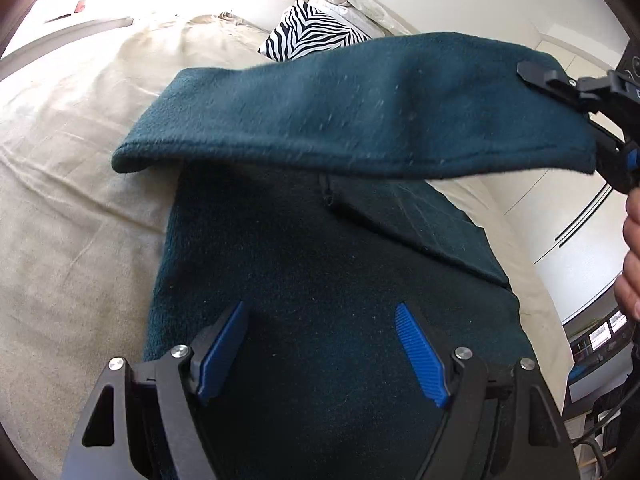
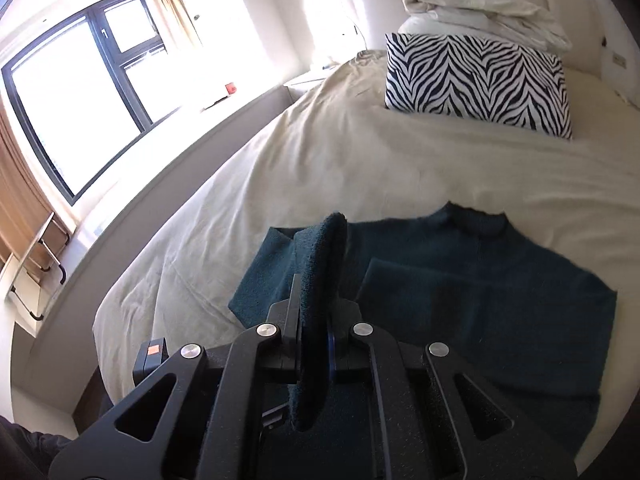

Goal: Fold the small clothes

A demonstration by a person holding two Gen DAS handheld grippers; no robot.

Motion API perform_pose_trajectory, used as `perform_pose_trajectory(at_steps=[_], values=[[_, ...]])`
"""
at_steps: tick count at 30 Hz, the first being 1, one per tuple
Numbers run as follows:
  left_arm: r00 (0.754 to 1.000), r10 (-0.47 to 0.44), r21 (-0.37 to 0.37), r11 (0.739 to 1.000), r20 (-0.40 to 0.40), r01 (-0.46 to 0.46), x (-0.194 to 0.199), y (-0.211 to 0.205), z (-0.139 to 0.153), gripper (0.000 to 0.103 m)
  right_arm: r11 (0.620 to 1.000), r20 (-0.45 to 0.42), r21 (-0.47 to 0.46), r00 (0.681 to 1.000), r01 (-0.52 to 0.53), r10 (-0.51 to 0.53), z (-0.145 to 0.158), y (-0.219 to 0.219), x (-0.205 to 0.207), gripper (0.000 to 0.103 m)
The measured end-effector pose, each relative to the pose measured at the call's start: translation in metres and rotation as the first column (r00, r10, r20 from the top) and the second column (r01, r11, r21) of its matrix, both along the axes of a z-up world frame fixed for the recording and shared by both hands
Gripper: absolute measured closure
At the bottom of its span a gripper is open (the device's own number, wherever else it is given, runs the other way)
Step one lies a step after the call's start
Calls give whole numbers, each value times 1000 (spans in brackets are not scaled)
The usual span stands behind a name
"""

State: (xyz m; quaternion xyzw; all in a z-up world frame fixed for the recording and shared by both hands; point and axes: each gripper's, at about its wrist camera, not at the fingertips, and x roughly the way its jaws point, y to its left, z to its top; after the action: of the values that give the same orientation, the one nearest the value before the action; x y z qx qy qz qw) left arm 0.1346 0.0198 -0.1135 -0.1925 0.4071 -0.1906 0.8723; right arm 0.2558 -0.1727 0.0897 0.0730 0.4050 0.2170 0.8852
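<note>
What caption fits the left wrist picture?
Right gripper lifts a teal sweater sleeve while the open left gripper hovers above.

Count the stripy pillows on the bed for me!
1. The black-and-white zebra-striped pillow stands near the head of the cream-sheeted bed, below the crumpled white bedding. More could be hidden beyond view.

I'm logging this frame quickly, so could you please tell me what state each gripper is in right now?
Left gripper: open, holding nothing, over the teal sweater.
Right gripper: closed on the sweater's sleeve, lifted.
</note>
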Motion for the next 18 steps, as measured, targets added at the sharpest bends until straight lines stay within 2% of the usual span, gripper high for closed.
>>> perform_pose_trajectory(at_steps=[3,5,9,12,14,16,18], values=[[1000,-4,-8,1000,-1,4,-4,2,-2,24,997,-43,10,997,72,-72,-5,-28,30,96],[1000,-4,-17,1000,-7,4,-4,4,-5,24,989,-109,26,984,145,-142,-28,-58,48,96],[1000,-7,-18,1000,-8,7,-2,6,-7,24,943,-249,89,924,321,-291,-91,-134,70,96],[1000,-9,-13,1000,-5,9,-2,4,-8,24,899,-319,112,873,423,-370,-131,-179,66,96],[1000,-8,-9,1000,-5,8,-2,3,-8,24,877,-342,100,844,469,-413,-147,-201,61,96],[1000,-7,-5,1000,-5,7,-2,2,-7,24,860,-363,114,827,497,-430,-160,-217,59,96],[1000,-6,0,1000,-4,6,-2,0,-6,24,855,-377,136,824,501,-423,-169,-224,59,96]])
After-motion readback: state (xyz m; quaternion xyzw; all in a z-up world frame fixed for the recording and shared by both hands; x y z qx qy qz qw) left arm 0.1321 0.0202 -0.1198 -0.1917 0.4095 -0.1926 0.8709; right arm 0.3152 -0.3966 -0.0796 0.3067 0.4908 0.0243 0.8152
